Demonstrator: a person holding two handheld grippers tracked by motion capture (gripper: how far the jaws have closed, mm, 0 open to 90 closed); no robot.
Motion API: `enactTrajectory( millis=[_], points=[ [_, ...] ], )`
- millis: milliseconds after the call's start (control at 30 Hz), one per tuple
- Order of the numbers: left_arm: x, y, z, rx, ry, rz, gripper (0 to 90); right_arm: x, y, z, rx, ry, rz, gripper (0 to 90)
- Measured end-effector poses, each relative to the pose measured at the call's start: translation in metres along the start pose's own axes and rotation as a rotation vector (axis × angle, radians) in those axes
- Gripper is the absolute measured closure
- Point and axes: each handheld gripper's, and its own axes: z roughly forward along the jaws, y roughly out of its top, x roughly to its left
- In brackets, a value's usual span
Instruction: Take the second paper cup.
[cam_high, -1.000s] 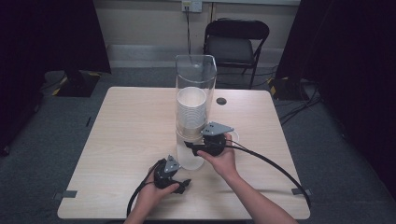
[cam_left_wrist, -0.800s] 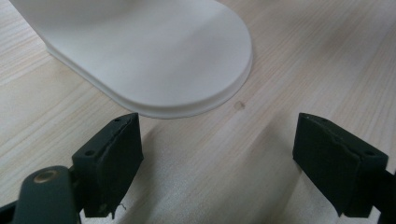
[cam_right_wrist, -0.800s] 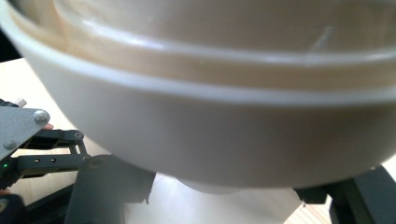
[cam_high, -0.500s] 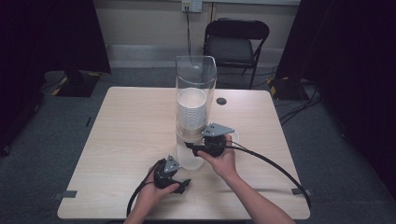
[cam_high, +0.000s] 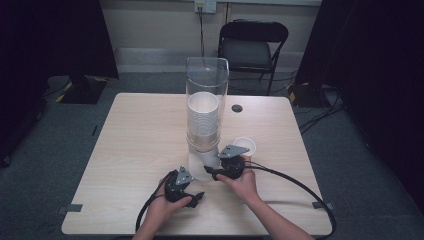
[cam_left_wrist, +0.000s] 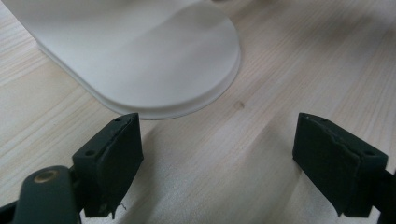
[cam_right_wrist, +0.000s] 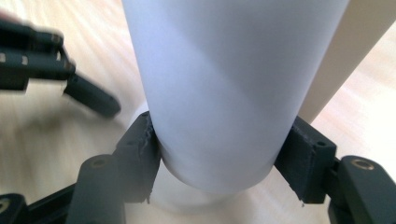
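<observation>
- A white cup (cam_right_wrist: 219, 93) is gripped between the jaws of the right gripper (cam_high: 214, 174), at the bottom of the clear dispenser (cam_high: 206, 95) near the middle of the table (cam_high: 135, 150).
- Compared with a second ago, the right gripper is seen lower, and the cup now hangs further below the dispenser's collar; the jaws have just been closing on it.
- In the right gripper view, both pads (cam_right_wrist: 140, 154) are pressed against the cup's lower wall.
- The stack of cups (cam_high: 203, 117) is held inside the tube, as before.
- The left gripper (cam_high: 196, 197) is kept in place beside the white base (cam_left_wrist: 140, 51), jaws spread wide, nothing between them.
- A second cup (cam_high: 245, 145) is now uncovered on the table, just behind the right gripper.
</observation>
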Motion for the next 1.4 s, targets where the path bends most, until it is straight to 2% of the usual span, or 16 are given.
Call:
enactTrajectory(
  millis=[200, 500, 600, 700, 800, 1033, 1200, 1400],
  points=[
    [0.000, 0.000, 0.000, 0.000, 0.000, 0.001, 15.4, 0.000, -0.021, -0.003, 0.048, 0.019, 0.020, 36.1],
    [0.000, 0.000, 0.000, 0.000, 0.000, 0.000, 15.4, 0.000, -0.039, -0.022, 0.068, 0.043, -0.010, 35.7],
    [0.000, 0.000, 0.000, 0.000, 0.000, 0.000, 15.4, -0.003, -0.050, -0.028, 0.082, 0.061, -0.006, 35.6],
    [0.000, 0.000, 0.000, 0.000, 0.000, 0.001, 15.4, -0.007, -0.059, -0.034, 0.101, 0.052, -0.007, 35.4],
    [0.000, 0.000, 0.000, 0.000, 0.001, 0.001, 15.4, -0.011, -0.063, -0.039, 0.104, 0.050, 0.012, 35.1],
    [0.000, 0.000, 0.000, 0.000, 0.001, 0.001, 15.4, -0.016, -0.065, -0.042, 0.102, 0.050, 0.022, 33.8],
    [0.000, 0.000, 0.000, -0.001, 0.000, -0.004, 15.4, -0.016, -0.065, -0.042, 0.111, 0.039, -0.011, 33.3],
    [0.000, 0.000, 0.000, -0.001, -0.001, -0.005, 15.4, -0.016, -0.066, -0.043, 0.121, 0.029, -0.007, 24.3]
  ],
)
